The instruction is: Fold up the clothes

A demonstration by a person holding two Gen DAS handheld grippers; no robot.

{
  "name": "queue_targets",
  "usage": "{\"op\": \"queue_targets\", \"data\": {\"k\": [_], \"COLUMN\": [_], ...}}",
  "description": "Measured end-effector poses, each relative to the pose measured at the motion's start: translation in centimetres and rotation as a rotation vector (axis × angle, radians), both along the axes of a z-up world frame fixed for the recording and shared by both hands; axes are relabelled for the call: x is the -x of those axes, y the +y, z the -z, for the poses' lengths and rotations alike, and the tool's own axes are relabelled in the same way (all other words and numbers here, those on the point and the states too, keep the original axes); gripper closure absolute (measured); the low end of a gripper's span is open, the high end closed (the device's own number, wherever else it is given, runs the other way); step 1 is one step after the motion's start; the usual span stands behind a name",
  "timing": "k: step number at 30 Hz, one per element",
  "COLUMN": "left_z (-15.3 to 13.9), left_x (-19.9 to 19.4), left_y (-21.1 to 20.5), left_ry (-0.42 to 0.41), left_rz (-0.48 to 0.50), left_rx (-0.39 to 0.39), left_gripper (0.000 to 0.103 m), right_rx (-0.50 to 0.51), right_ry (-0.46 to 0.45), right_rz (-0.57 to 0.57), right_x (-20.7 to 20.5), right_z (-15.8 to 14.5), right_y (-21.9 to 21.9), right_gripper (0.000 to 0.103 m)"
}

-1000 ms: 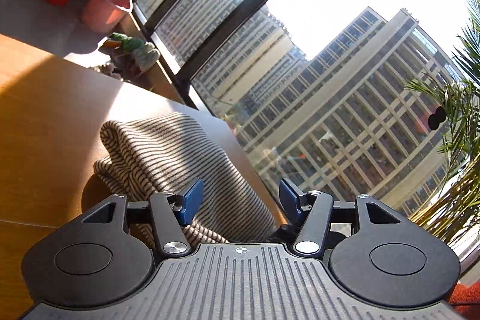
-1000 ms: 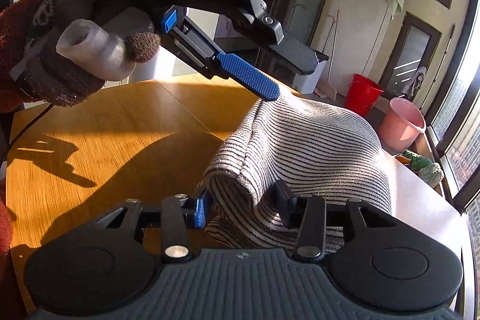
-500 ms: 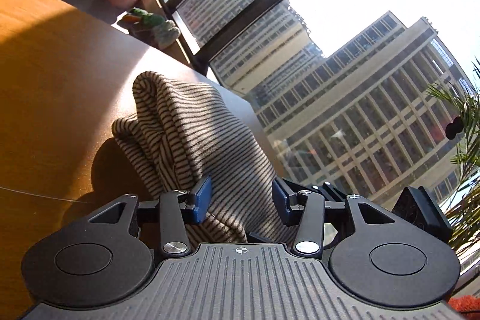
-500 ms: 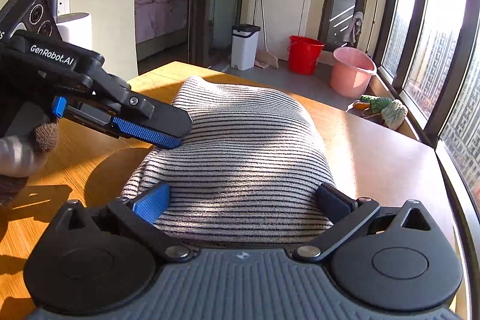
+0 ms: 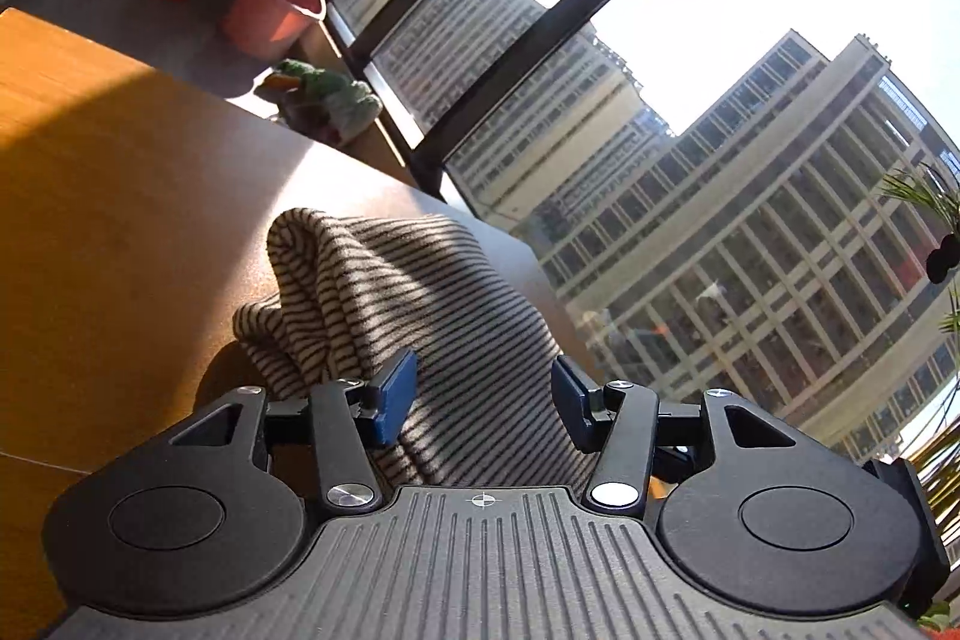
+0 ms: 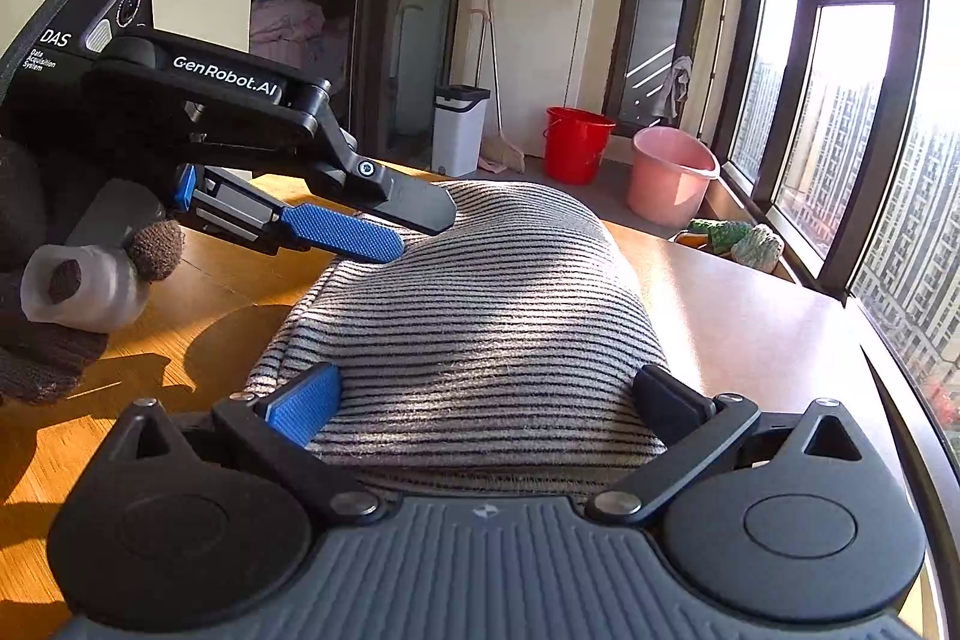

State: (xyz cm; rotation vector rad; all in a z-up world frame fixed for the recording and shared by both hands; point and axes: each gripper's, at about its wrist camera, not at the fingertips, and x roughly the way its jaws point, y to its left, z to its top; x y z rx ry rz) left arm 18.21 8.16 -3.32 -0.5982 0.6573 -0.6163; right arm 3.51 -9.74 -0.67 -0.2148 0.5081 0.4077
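A fuzzy knit garment (image 6: 474, 334) with thin dark stripes on cream lies in a soft rounded mound on a wooden table (image 6: 150, 340), near the table's window-side edge. The right gripper (image 6: 480, 400) straddles its near end, blue-padded fingers (image 6: 306, 400) spread wide. The left gripper (image 5: 483, 397) points in from the garment's side, fingers also apart, gripping nothing. The garment's near hem is hidden behind the right gripper's body. A pink bucket (image 6: 672, 181) stands on the floor beyond.
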Motion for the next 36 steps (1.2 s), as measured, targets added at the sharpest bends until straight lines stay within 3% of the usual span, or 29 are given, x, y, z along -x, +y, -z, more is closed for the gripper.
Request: {"op": "queue_targets", "data": {"k": [4, 7, 10, 14, 17, 20, 23, 25, 32, 36], "left_z": [-0.1, -0.3, -0.2, 0.3, 0.2, -0.1, -1.6, -2.3, -0.6, -0.6], "left_x": [0.4, 1.2, 1.0, 0.7, 0.9, 1.0, 2.3, 3.3, 4.4, 5.2], "left_y": [-0.2, -0.3, 0.0, 0.0, 0.0, 0.1, 0.2, -0.1, -1.9, -2.7], "left_ry": [-0.026, -0.045, -0.040, -0.029, -0.031, -0.030, -0.061, -0.091, -0.067, -0.102], "left_rz": [0.003, 0.004, 0.005, 0.001, 0.002, 0.000, 0.024, 0.070, 0.103, 0.105], "left_rx": [-0.042, -0.071, -0.055, -0.029, -0.035, -0.034, -0.017, -0.005, -0.087, -0.145], "left_gripper": [0.048, 0.048, 0.048, 0.048, 0.048, 0.046, 0.030, 0.026, 0.027, 0.027], "right_rx": [-0.020, -0.044, -0.161, -0.279, -0.261, -0.206, -0.235, -0.190, -0.249, -0.219], "right_ry": [-0.014, 0.034, 0.043, 0.082, 0.174, 0.196, 0.235, 0.226, 0.196, 0.145], "right_rz": [0.004, -0.042, -0.029, 0.006, -0.033, -0.008, -0.009, -0.028, -0.080, -0.012], "right_x": [0.4, -0.3, 0.2, 0.5, -1.4, -1.3, -1.5, -1.2, -2.1, -5.6], "right_z": [0.4, -1.1, -3.6, -3.8, -1.7, 0.2, 0.8, 0.8, -4.1, -6.7], "right_y": [-0.2, -1.2, -3.8, -6.3, -5.4, -4.3, -5.0, -5.0, -8.2, -8.0], "right_gripper": [0.000, 0.000, 0.000, 0.000, 0.001, 0.000, 0.000, 0.000, 0.000, 0.000]}}
